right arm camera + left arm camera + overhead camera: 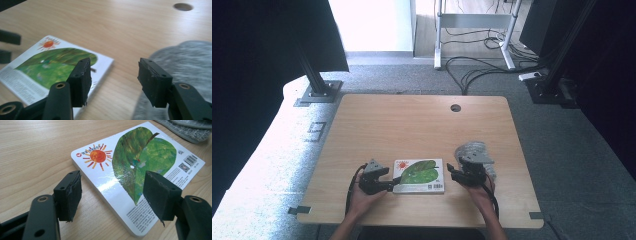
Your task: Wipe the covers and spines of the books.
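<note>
A board book (419, 175) with a green leaf and an orange sun on its cover lies flat on the wooden table (412, 125), near the front edge. My left gripper (393, 184) sits at the book's left end. In the left gripper view it (112, 195) is open, one jaw over bare wood and the other over the book (140, 157), neither pressing on it. My right gripper (451, 171) hovers just right of the book, and in the right gripper view it (113, 80) is open with nothing between its jaws, the book (55, 62) to its left.
A grey cloth (472, 149) lies bunched at the right, beside and under the right gripper; it also shows as the cloth (185, 62) and the cloth (190, 130). A cable hole (455, 107) is near the table's far edge. Stands and cables are on the floor beyond.
</note>
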